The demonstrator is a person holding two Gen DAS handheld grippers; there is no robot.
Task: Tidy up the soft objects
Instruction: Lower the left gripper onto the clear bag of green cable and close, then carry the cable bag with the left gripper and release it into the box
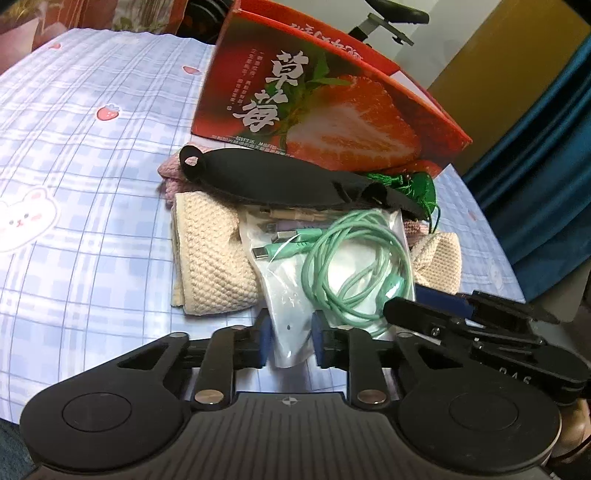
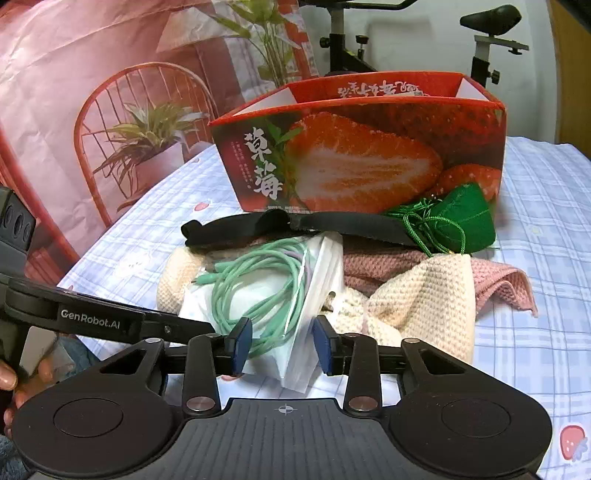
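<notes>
Left tongs (image 1: 290,341) | pinching | cable bag (image 1: 295,295) | near edge

I'm working in a home, a bedroom by the look of it: a bed sheet (image 1: 92,155) in blue check with strawberries and a bunny, an exercise bike (image 2: 491,33) at the far side, a teal curtain (image 1: 546,147) on the right.

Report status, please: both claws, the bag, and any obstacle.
Left claw and right claw both shut on cable bag. Bag lies on towels. Black strap over pile, before box.
</notes>
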